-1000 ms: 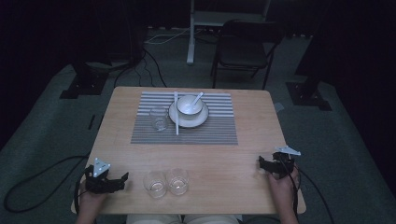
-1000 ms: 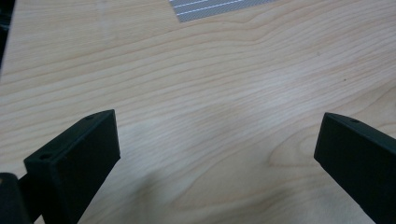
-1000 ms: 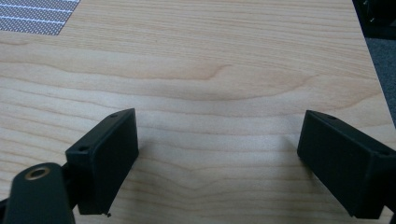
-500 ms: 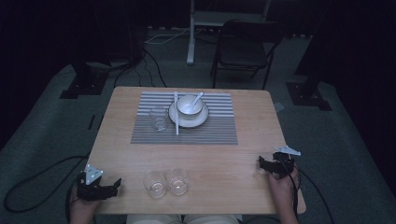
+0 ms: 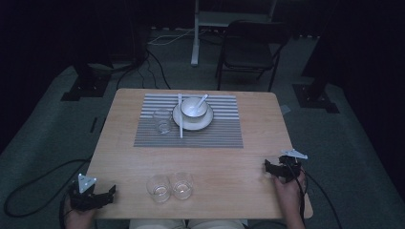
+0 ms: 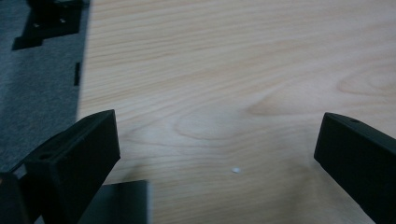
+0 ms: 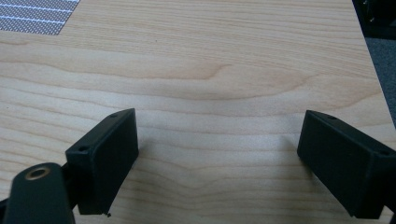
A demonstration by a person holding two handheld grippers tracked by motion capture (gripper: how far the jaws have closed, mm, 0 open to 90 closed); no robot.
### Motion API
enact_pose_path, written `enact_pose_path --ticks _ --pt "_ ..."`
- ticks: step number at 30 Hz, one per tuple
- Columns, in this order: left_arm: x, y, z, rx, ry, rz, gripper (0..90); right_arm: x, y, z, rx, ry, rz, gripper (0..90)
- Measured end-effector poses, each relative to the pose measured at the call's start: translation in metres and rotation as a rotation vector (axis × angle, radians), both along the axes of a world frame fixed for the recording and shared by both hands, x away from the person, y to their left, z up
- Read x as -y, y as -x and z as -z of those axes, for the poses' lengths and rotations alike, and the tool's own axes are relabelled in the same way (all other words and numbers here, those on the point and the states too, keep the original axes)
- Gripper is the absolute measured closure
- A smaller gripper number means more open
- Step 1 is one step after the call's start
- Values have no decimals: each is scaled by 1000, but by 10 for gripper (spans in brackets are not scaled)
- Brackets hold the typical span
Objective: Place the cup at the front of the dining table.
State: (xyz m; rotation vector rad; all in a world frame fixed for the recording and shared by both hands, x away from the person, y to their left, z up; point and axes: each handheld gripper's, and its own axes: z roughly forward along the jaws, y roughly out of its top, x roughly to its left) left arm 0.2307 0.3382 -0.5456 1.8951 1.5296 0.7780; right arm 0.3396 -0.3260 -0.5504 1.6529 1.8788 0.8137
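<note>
I see left gripper (image 5: 95,195) jaws wide apart, holding nothing, at near-left corner of light wooden table (image 5: 224,162), right gripper (image 5: 277,168) likewise gaping, empty, near-right edge, two clear glass tumblers (image 5: 170,186) between them

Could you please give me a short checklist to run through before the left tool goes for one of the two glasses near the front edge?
1. Left tool open: ok, jaws stand wide apart in its own view.
2. Left tool empty: ok, bare table between the jaws.
3. Right tool open and empty: ok.
4. Two near glasses upright: ok.
5. Those glasses apart: cannot tell, they stand very close.
6. Path from left tool to the nearer glass: ok, bare wood.
</note>
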Motion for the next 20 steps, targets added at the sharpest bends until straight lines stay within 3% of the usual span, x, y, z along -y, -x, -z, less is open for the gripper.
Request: enact_pose_path --ticks 4,5,6,10,13,20 --pt "-7 0 -1 -16 -21 -82 3 0 0 0 0 0 0 118" --pt "-7 0 -1 -16 -21 -82 4 0 0 0 0 0 0 118" --pt "-12 0 -1 -25 -15 -148 4 0 0 0 0 0 0 118" --pt "-21 1 -2 -23 -4 -225 4 0 0 0 0 0 0 118" --pt "-25 1 -1 -23 25 -229 4 0 0 0 0 0 0 118" --pt "-19 1 -3 -2 16 -195 4 0 0 0 0 0 0 118"
